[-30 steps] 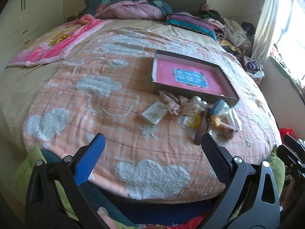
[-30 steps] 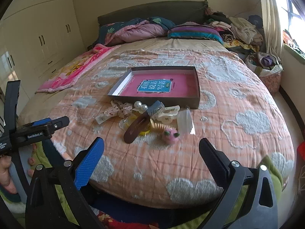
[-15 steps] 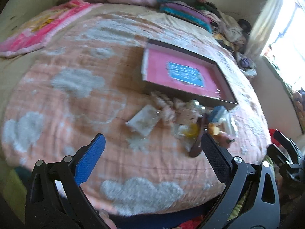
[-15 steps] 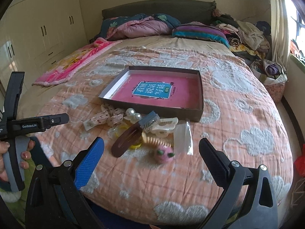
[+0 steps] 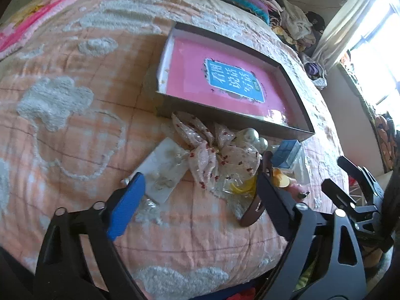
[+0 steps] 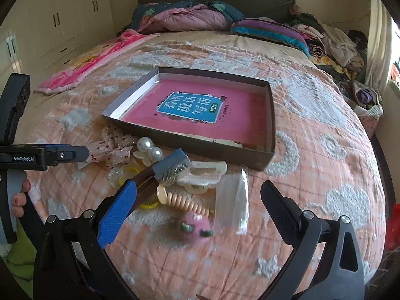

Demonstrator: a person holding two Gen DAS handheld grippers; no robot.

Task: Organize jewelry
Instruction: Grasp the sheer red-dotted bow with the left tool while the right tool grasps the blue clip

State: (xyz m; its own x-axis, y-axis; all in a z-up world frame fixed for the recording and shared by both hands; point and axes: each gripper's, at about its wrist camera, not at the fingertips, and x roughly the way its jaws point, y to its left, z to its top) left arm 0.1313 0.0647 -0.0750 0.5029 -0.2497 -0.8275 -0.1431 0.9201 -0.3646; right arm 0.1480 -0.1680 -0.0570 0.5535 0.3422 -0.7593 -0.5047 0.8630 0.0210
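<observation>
A shallow dark box (image 6: 190, 141) with a pink book inside lies on the bed; it also shows in the left wrist view (image 5: 232, 122). In front of it lies a pile of accessories: a floral fabric bow (image 5: 212, 150), pearl clip (image 6: 149, 148), brown hair clip (image 5: 252, 212), blue comb clip (image 6: 171, 167), white claw clip (image 6: 205, 175), beaded tie with a pink pompom (image 6: 196, 226), and small plastic bags (image 6: 232, 203) (image 5: 165, 170). My left gripper (image 5: 200, 197) is open, just short of the bow. My right gripper (image 6: 197, 208) is open over the pompom.
The bed has a peach quilt (image 6: 325, 165) with white cloud patches. Pillows and folded blankets (image 6: 190, 16) lie at the headboard, clothes (image 6: 335, 45) are piled at the right. White wardrobes (image 6: 62, 25) stand to the left. The other gripper shows at each view's edge.
Both grippers have moved forward and down toward the pile of accessories, which now looks much larger. Both stay open and empty.
</observation>
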